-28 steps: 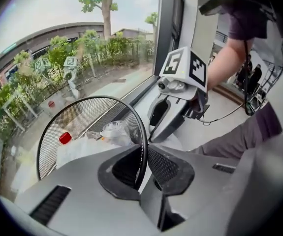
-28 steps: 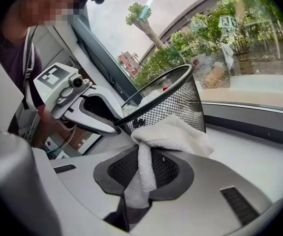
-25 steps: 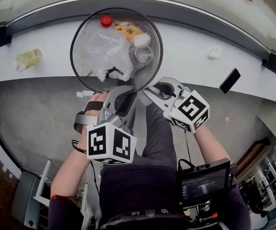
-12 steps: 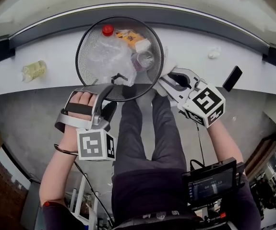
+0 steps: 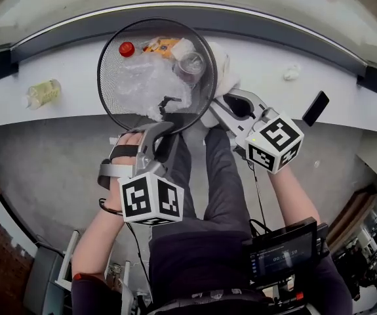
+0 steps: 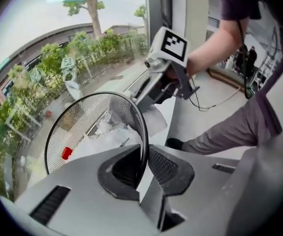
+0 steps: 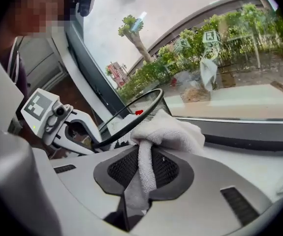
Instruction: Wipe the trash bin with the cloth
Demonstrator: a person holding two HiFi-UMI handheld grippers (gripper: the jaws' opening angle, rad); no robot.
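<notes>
Head view: trash bin (image 5: 109, 97) stands at the ledge's (image 5: 273, 97) near edge. The left tool (image 5: 165, 126), its jaws just closing, clamps the rim; the right tool (image 5: 211, 113) clamps the cloth (image 5: 222, 64) against the bin's side. Hard wiping could tip the light bin off.

A long white ledge (image 5: 267, 58) runs below the window, and the mesh trash bin (image 5: 113, 100) stands on it, its near rim reaching past the ledge's front edge. Well to the left of the bin lies a small yellowish bottle (image 5: 42, 92) on its side. To the bin's right sits a crumpled white scrap (image 5: 293, 73) and, farther right, a dark flat slab (image 5: 315, 108) at the front edge. Whether it rests on the ledge is unclear.
</notes>
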